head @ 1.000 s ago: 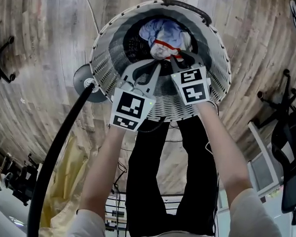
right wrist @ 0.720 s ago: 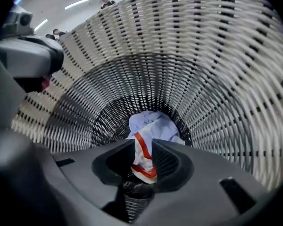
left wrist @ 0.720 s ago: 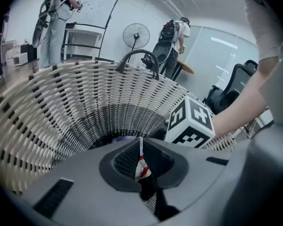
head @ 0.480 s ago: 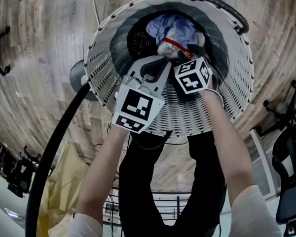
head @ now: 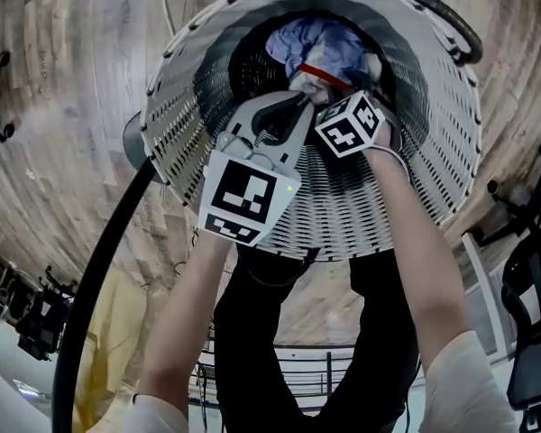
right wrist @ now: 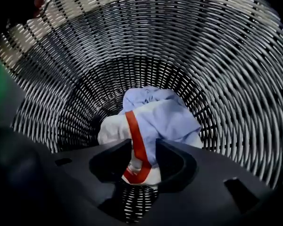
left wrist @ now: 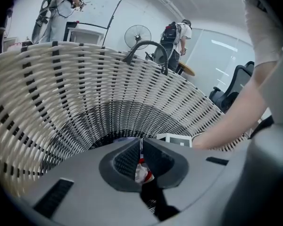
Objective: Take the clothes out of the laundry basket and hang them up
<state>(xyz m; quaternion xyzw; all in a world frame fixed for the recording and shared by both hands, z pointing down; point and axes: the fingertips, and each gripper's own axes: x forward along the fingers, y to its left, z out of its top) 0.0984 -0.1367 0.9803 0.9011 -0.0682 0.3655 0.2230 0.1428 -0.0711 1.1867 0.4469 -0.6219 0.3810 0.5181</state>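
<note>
Down in the laundry basket (head: 388, 215), right claw (right wrist: 142, 146), just opening, straddles clothes (right wrist: 172, 119); left claw (left wrist: 141, 144) closed.

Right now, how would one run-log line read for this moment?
stage: reaching into laundry basket | left hand-held gripper: shut | right hand-held gripper: jaws just opening, clothes between them

The left tool (left wrist: 140, 145), jaws nearly together, points into the white woven laundry basket (left wrist: 61, 102), a forearm (left wrist: 236, 121) at right.
</note>
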